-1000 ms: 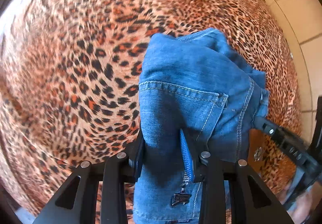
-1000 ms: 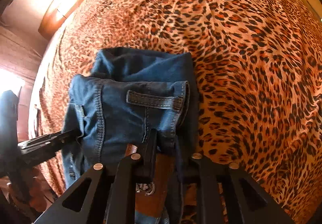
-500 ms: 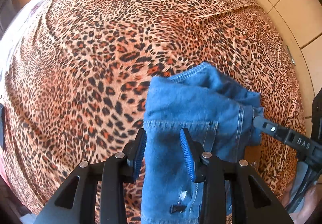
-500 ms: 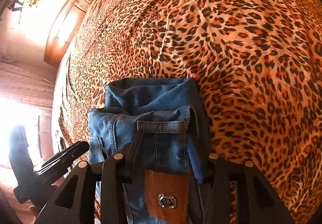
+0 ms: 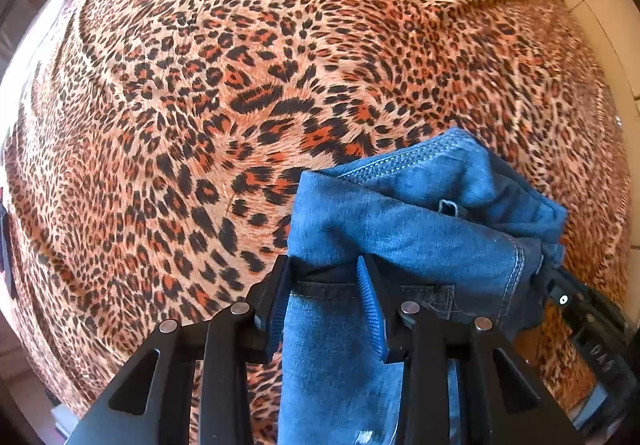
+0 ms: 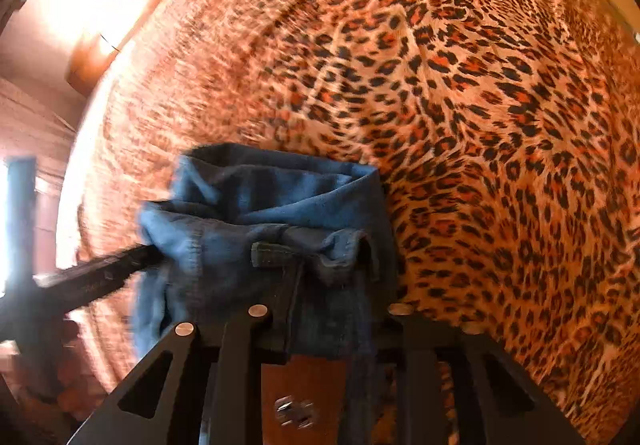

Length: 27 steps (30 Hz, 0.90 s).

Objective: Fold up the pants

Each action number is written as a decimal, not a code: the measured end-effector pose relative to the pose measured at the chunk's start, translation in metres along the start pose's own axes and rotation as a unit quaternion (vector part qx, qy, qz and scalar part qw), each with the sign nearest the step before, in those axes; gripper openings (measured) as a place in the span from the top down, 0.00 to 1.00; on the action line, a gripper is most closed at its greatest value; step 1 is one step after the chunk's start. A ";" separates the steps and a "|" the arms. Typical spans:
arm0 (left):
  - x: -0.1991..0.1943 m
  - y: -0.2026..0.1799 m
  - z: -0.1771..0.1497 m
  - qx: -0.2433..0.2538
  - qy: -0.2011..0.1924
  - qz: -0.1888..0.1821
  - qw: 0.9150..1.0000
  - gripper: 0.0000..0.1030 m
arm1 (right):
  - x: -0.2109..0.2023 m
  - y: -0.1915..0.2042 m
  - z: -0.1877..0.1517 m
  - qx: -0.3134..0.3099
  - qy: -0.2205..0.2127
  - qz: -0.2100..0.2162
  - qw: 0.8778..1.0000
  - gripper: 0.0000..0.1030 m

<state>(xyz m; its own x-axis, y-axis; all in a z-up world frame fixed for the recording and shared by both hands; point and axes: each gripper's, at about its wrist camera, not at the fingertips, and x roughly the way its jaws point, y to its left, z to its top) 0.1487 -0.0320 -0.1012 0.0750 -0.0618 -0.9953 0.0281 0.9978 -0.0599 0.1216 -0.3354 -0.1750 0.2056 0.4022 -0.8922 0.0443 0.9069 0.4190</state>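
**Both grippers on bunched jeans over leopard cover**

Left wrist view: blue denim pants (image 5: 400,229) sit lower centre to lower right of frame, bunched in a folded heap on the leopard-print bedspread (image 5: 240,85). Left gripper (image 5: 324,297) at bottom centre, blue-padded fingers (image 5: 370,309) parted, a strip of denim running down between them; fabric touches both pads, so it looks pinched, jaws not fully together. Belt loop visible on top of the heap, right of centre. Right gripper (image 5: 560,289) enters from the lower right edge, tip against the denim's right side; its finger spacing not readable from here.

Right wrist view (motion-blurred): pants (image 6: 272,213) lower left of centre, waistband and belt loop facing the camera, brown leather patch (image 6: 304,385) at bottom centre. Right gripper (image 6: 328,321) at bottom, denim draped over and between its fingers, pads hidden by cloth, so cannot tell how far apart. Left gripper (image 6: 132,261) comes in from the left edge, tip touching the pants. Wooden furniture (image 6: 120,25) upper left, washed out by glare.
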 end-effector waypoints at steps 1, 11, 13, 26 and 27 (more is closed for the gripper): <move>-0.004 0.005 -0.002 -0.001 0.000 -0.013 1.000 0.67 | -0.006 -0.003 -0.002 0.007 -0.001 0.022 1.000 0.69; 0.021 0.046 -0.057 -0.074 0.071 -0.185 0.977 0.33 | 0.006 -0.033 -0.060 0.098 0.015 0.124 0.987 0.40; 0.026 0.034 -0.063 -0.074 0.080 -0.210 0.972 0.33 | 0.007 -0.015 -0.063 0.064 0.011 0.142 0.988 0.38; -0.047 -0.013 -0.074 0.011 -0.023 -0.148 0.989 0.66 | -0.018 0.084 -0.050 -0.092 -0.020 0.064 0.993 0.47; -0.054 -0.011 -0.073 0.011 -0.034 -0.144 0.989 0.66 | -0.021 0.094 -0.044 -0.097 -0.027 0.069 0.993 0.47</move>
<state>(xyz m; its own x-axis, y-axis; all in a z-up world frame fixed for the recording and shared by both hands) 0.0719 -0.0382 -0.0527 0.1271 -0.3451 -0.9299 0.0800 0.9381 -0.3371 0.0789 -0.2527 -0.1244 0.2492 0.5217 -0.8159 -0.1755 0.8529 0.4917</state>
